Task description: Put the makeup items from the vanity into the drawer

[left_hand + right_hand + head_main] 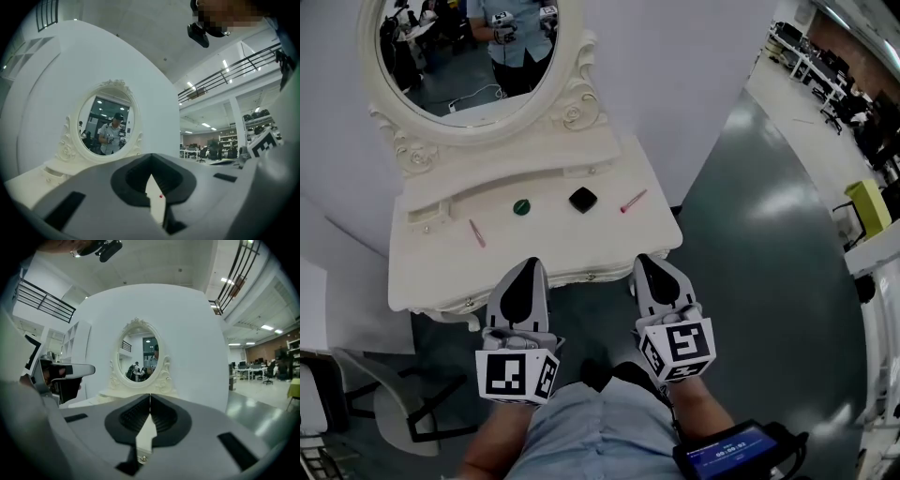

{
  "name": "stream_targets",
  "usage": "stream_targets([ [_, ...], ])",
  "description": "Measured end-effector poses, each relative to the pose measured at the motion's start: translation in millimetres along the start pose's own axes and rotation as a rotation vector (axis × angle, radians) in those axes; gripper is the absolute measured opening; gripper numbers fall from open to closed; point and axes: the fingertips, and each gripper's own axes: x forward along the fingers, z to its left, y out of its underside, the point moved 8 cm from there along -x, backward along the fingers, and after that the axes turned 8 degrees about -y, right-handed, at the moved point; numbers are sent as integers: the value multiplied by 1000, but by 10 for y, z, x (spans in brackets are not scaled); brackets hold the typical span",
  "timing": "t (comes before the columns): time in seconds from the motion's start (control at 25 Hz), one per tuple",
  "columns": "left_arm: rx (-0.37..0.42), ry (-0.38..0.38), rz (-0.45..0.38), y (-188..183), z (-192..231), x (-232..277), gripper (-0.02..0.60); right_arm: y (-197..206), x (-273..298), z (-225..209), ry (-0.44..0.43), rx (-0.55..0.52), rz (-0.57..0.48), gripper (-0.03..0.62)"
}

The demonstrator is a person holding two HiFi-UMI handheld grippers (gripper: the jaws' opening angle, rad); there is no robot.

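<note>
Before vanity (553, 236), grippers (528, 269) (655, 264) with jaws together (both empty)

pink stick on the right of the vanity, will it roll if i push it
The pink stick looks slim and rounded, so it probably rolls when nudged sideways. It lies near the right edge of the vanity top, so it could drop off.

The left gripper (151, 160) faces the vanity (30, 182). Its jaws meet at the tips, with nothing gripped between them. The slit below the tips shows a strip of pale tabletop and a small red item (161, 196), too small to identify. Ahead stands an oval mirror (108, 124) in an ornate white frame, reflecting a person holding grippers. A marker cube (263, 142) shows at the right edge.
</note>
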Motion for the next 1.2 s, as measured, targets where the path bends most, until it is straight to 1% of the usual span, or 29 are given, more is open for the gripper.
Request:
stream_targets([
  [0.24,-17,29,34,104,71,284,-2,63,188,-103,31,12,30,2],
  [0.52,-23,59,47,182,80,710,-2,130,475,-392,62,43,49,2],
  [0.68,-10,88,63,263,58,1102,-2,229,809,-655,79,66,64,2],
  [0.88,10,124,88,267,-23,1660,-2,244,1184,-1035,104,99,93,3],
  [1.2,17,137,132,385,-87,2378,-2,344,1716,-1576,110,144,134,3],
])
